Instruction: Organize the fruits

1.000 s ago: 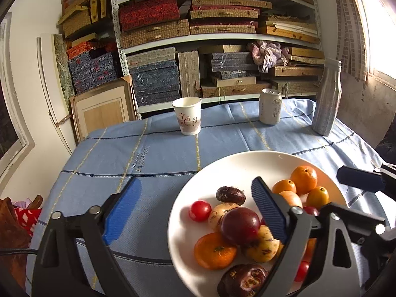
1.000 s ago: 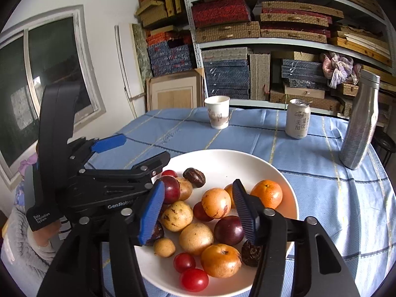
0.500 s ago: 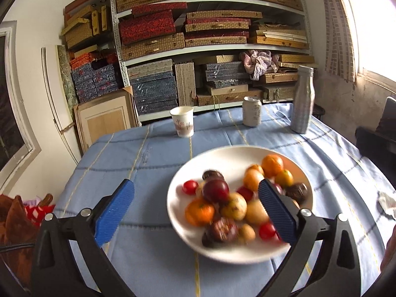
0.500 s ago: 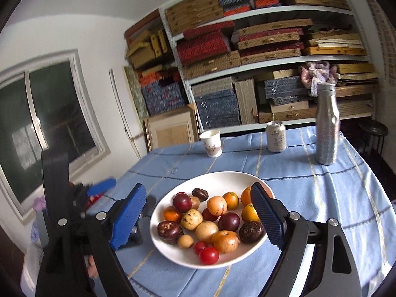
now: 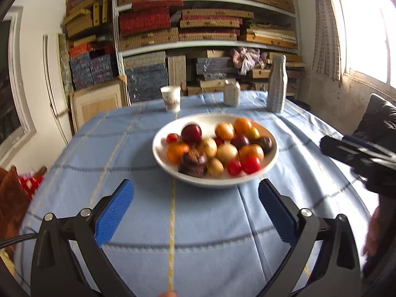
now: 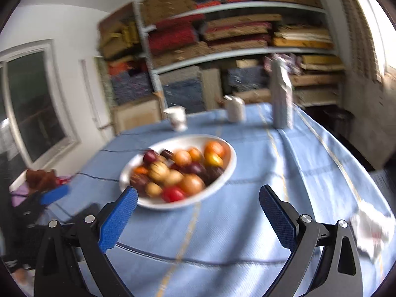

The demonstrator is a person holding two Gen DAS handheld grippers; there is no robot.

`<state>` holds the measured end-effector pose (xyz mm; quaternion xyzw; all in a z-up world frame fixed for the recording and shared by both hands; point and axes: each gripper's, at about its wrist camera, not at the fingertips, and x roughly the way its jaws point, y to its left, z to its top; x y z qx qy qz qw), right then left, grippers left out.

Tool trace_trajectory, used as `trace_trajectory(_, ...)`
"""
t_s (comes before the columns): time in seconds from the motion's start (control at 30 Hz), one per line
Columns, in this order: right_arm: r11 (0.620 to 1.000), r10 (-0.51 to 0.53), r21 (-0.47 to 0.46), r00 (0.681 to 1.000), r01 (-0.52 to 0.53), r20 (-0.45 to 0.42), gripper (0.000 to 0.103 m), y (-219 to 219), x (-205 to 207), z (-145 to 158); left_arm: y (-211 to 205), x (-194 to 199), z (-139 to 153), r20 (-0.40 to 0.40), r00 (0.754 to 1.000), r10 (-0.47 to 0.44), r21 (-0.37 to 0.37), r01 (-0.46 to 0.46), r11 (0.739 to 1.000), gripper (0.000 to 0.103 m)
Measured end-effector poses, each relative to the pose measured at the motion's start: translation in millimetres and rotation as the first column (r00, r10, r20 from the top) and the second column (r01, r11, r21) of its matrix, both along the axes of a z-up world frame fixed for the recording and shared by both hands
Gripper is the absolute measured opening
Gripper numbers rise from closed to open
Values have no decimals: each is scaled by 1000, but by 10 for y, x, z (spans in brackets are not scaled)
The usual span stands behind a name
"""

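Left hand-held gripper: jaws wide apart, nothing between blue pads, pointing forward and tilted down. Right hand-held gripper: jaws just been opening, now spread wide, nothing between pads, also tilted down. Both views blurred

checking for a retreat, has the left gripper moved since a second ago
Yes. The left gripper has pulled back from the plate, which now lies wholly beyond its open, empty fingertips.

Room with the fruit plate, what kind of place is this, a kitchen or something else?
Probably a storeroom or workroom, not a kitchen. Metal shelves behind the table are crammed with stacked cloth-covered boxes, more boxes and a framed panel lean against the wall, and no cooking fittings show.
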<state>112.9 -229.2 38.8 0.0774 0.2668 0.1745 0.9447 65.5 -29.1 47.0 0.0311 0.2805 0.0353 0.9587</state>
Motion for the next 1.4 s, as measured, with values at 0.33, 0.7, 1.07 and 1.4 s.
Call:
trace_trajectory(0.33,990,99,-87,987,-110,-127,100,329,10,-188,41,-60,-90,-69,998,-9,-67,5,998,99)
trace_trajectory(0.7,943,-16,-327,978,-54,-209,100,703,-88,-377,278,55,-289,-187,981,54,-102,-74,992,99)
trace_trajectory(1.07,965,-1,-240,913,-107,-409,100,569,64,-667,271,418,-791,-477,877,61,-71,-107,992,99)
trace_trajectory(1.4,962,-33,-262,927,-72,-374,100,596,131,-554,290,357,-658,-419,904,80,-69,-120,990,99)
